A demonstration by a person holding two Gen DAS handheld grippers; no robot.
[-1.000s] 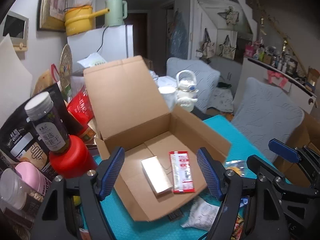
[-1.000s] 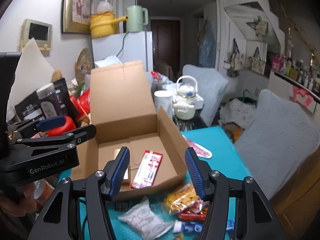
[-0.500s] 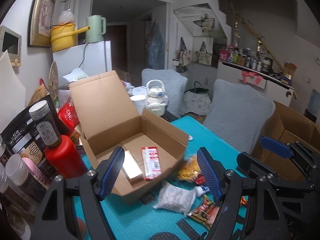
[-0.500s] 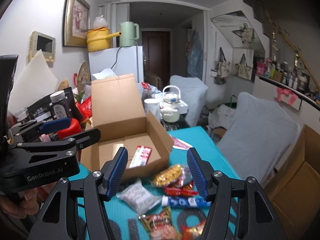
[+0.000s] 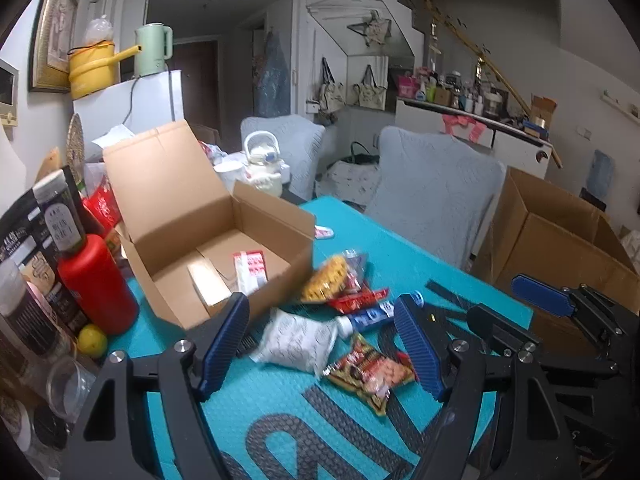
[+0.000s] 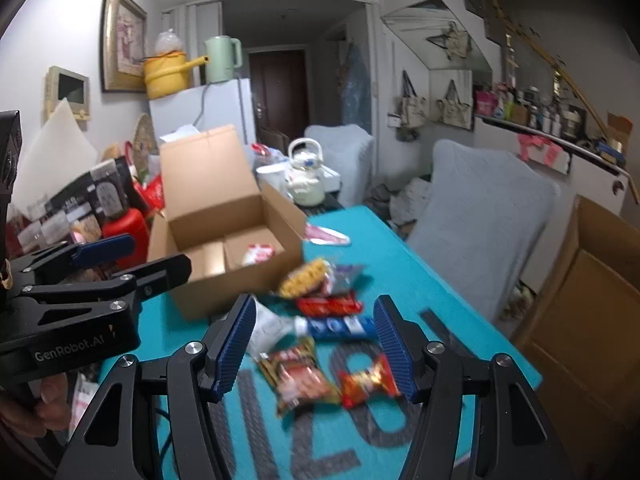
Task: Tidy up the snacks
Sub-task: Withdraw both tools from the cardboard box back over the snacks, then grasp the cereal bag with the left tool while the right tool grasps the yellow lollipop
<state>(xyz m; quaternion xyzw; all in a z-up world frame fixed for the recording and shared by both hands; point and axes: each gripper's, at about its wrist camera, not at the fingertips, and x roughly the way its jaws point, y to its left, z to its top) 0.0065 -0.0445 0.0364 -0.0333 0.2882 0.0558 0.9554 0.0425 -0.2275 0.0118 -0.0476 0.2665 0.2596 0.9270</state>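
An open cardboard box (image 5: 276, 288) (image 6: 236, 288) stands on the teal mat and holds a red-and-white packet (image 5: 250, 268) (image 6: 260, 254) and a pale bar (image 5: 208, 286). Loose snacks lie in front of it: a white pouch (image 5: 298, 340), a yellow bag (image 5: 324, 278) (image 6: 302, 278), a red stick pack (image 5: 358, 300) (image 6: 328, 306), a blue tube (image 5: 374, 316) (image 6: 340, 326), and a red noodle pack (image 5: 370, 374) (image 6: 298, 380). A small red wrapper (image 6: 370, 380) lies beside it. My left gripper (image 5: 322, 344) and right gripper (image 6: 314, 346) are open, empty, above the snacks.
A red bottle (image 5: 98, 280), jars and dark pouches crowd the left. A lemon (image 5: 92, 340) lies by the bottle. A large cardboard carton (image 5: 560, 240) stands off the table's right edge. A white teapot (image 5: 262, 172) and grey chairs (image 5: 432, 200) are behind.
Both grippers have drawn back and up from the box toward the near side of the table. The loose snacks in front of the box have come into view. Both stay open.
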